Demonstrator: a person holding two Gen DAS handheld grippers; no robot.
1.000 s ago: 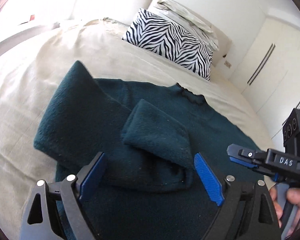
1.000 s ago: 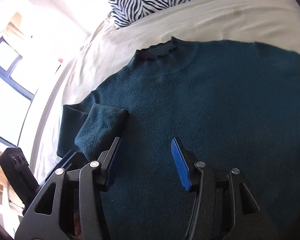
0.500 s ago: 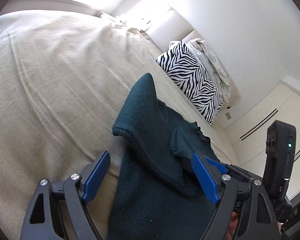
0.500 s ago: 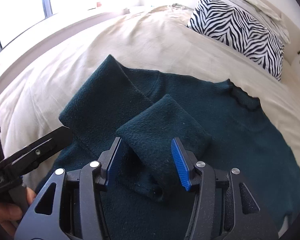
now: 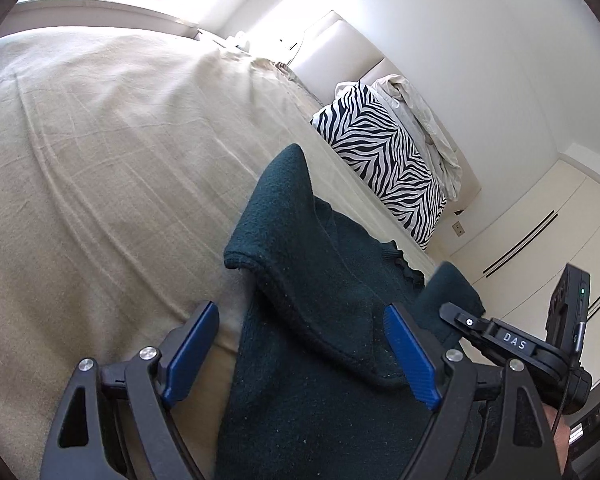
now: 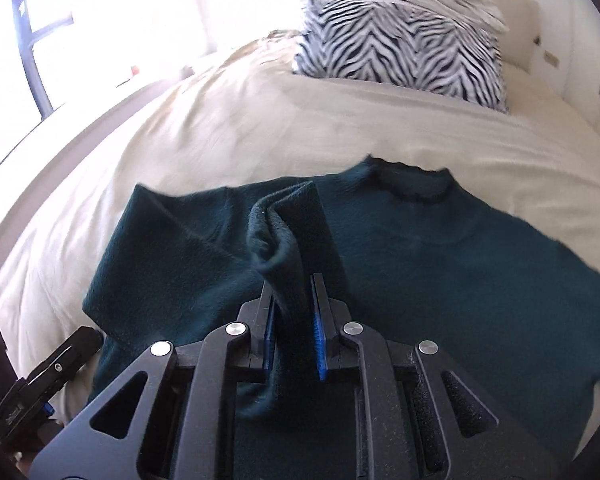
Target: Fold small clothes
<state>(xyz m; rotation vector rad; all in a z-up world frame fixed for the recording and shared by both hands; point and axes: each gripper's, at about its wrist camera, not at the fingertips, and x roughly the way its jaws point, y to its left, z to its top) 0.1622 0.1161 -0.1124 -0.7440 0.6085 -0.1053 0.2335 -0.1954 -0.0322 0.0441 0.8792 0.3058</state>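
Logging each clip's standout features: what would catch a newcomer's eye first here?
A dark teal knitted sweater lies spread on the cream bedspread, with its cuffed sleeve pinched up by the right gripper, jaws shut. Behind it, a zebra-striped pillow leans against the headboard. The left gripper is open over the sweater's edge.

free: bedspread (image 5: 100, 168) left of sweater (image 5: 320, 360) | blocked: zebra pillow (image 6: 400, 56) probably bars headboard side

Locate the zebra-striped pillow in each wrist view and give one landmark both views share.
Left wrist: the zebra-striped pillow sits right of centre in the upper half, against the pale headboard.
Right wrist: the pillow lies at top, right of centre, at the head of the bed.
Shared landmark: the dark teal knitted sweater's neck opening, nearer than the pillow.
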